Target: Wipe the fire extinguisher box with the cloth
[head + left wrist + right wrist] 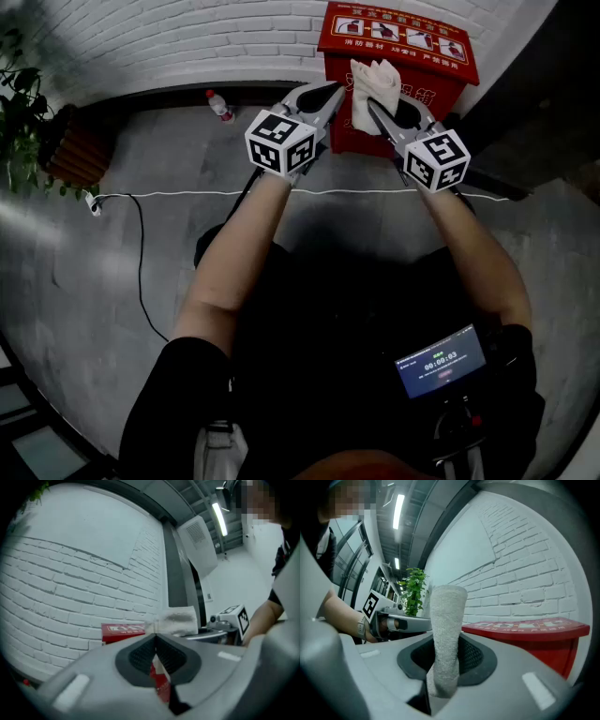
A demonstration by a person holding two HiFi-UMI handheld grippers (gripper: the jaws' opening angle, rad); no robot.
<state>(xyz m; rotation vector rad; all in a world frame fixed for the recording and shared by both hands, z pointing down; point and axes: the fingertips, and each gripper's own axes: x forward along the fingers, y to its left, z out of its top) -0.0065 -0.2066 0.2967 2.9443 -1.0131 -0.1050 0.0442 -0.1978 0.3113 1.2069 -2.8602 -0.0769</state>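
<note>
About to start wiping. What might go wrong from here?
1. The right gripper pinches the cloth near one end. Most of it stands loose beyond the jaws, so it may fold or slip on the fire extinguisher box.
2. The white cable crosses the floor before the box, a tripping risk.

Grey stone floor [169, 169]: carries a red fire extinguisher box [417, 42], one bottle [220, 106], a white cable [206, 193], a black cable [141, 253], and a plant pot [70, 150].
</note>
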